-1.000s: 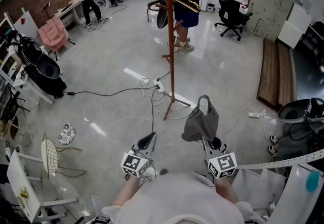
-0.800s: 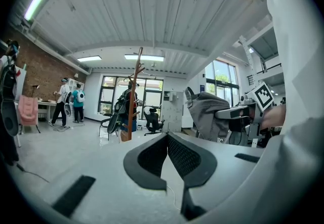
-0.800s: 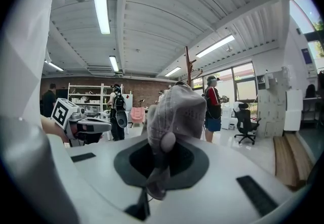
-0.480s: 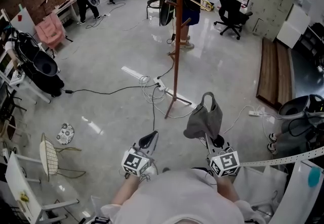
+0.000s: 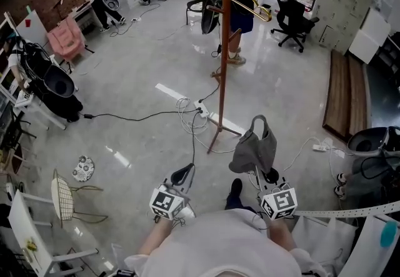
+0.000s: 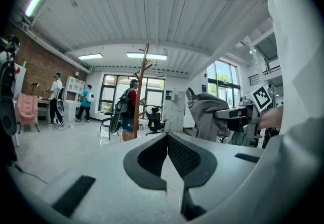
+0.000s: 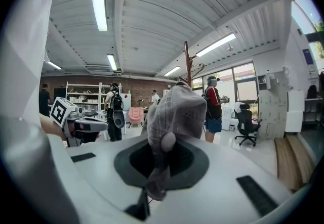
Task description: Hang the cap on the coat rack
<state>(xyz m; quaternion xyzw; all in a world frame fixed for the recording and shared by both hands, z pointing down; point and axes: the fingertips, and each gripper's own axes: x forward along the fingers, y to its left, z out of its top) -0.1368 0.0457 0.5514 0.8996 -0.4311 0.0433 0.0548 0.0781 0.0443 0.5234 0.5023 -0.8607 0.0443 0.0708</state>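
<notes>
The wooden coat rack [image 5: 223,50] stands upright on the grey floor [image 5: 137,82], its pegs branching out near the top. On the near side of it, short of its feet and a little to the right, the right hand-held gripper [image 5: 261,172] is clamped on a grey cap [image 5: 253,149]. Its jaws are pressed narrow on a fold of the fabric, and the crown stands up above them with its strap loop on top. The cap is well apart from the rack and touches no peg. The left hand-held gripper [image 5: 182,174] sits to the left of the rack's base, also on the near side. Its jaws are drawn together at the tips with nothing between them. White cables [image 5: 187,116] and a power strip [image 5: 200,107] lie around the rack's feet. Just beyond the rack stands a person in blue shorts [image 5: 242,16], and a black office chair [image 5: 294,10] sits further off to the rack's right
</notes>
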